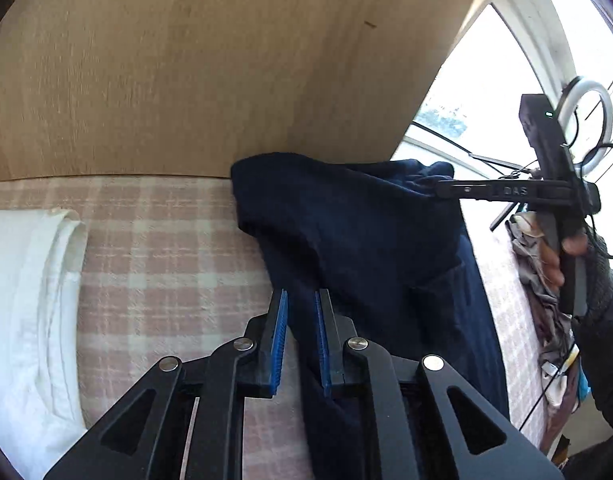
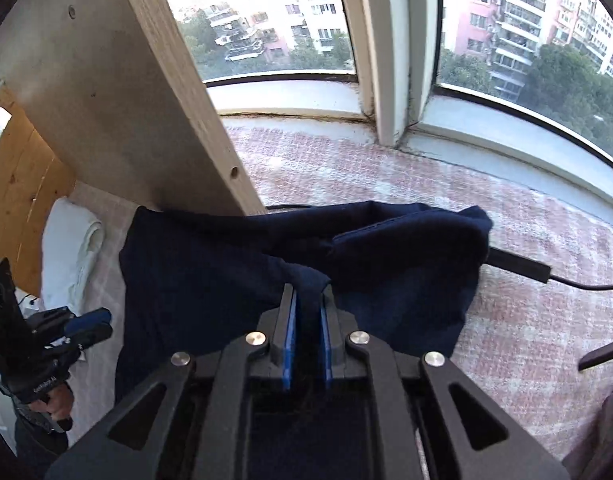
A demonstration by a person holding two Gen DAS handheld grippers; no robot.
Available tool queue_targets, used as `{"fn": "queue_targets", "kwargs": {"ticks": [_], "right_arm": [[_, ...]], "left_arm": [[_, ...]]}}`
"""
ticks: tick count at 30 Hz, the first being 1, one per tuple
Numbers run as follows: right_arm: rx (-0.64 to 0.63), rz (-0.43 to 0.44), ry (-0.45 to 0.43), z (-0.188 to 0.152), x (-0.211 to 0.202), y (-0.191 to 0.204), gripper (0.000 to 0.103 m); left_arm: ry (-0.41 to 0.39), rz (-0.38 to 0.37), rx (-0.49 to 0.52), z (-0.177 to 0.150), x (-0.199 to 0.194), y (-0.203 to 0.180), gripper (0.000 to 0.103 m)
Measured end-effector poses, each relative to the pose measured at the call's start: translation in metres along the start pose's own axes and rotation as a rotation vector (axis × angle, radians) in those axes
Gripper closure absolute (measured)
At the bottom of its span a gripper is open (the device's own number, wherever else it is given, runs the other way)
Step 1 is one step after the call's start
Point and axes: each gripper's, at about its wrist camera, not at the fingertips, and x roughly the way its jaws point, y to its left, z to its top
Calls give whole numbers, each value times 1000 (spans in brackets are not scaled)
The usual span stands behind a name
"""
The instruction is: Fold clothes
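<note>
A dark navy garment [image 1: 358, 232] hangs lifted above the pink plaid bed cover [image 1: 166, 248]. My left gripper [image 1: 301, 300] is shut on one fold of the navy cloth, which runs between its blue pads. My right gripper [image 2: 309, 296] is shut on another bunched part of the navy garment [image 2: 234, 264]. In the left wrist view the right gripper [image 1: 438, 190] pinches the cloth's top right corner. In the right wrist view the left gripper [image 2: 102, 322] shows at the lower left.
A folded white garment [image 1: 30, 300] lies at the left of the bed; it also shows in the right wrist view [image 2: 72, 256]. A wooden panel [image 1: 226, 72] stands behind. A pile of clothes [image 1: 546, 288] lies right. A black device with a cable [image 2: 518, 266] lies near the window [image 2: 506, 40].
</note>
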Motion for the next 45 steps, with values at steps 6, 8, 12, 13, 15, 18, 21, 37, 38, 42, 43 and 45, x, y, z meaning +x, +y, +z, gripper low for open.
{"fn": "queue_targets", "kwargs": {"ticks": [6,8,12,13,15,18,21,37,38,42,43,45], "right_arm": [[-113,187,-7,13,-20,53,86],[-184,201,4,22,-16,82,85],[-296,199,41,40,5,129,77],[-318,183,51,43,13,137,71],[-354,147,66,48,29,147,70],[-386,131,95,52,45,160,70],[-414,132,132,56,60,168,70],[-509,107,79,41,55,174,96],[-509,102,56,39,49,173,96],[-449,138,-5,35,25,161,96],[-422,144,-16,36,22,156,96],[-362,170,-24,40,18,143,96]], "left_arm": [[36,-39,-62,14,26,14,91],[25,-69,-80,17,31,16,86],[-34,-90,-108,22,36,16,82],[-48,-89,-111,23,36,17,84],[-78,-58,-73,21,32,11,94],[-108,-15,15,16,25,-3,97],[-102,-22,47,13,23,-9,97],[-90,-42,48,9,-8,0,96],[-92,-41,47,10,-11,0,96],[-71,-78,4,12,-25,15,75],[-56,-98,-12,12,-29,21,73],[-42,-126,-17,10,-37,30,73]]}}
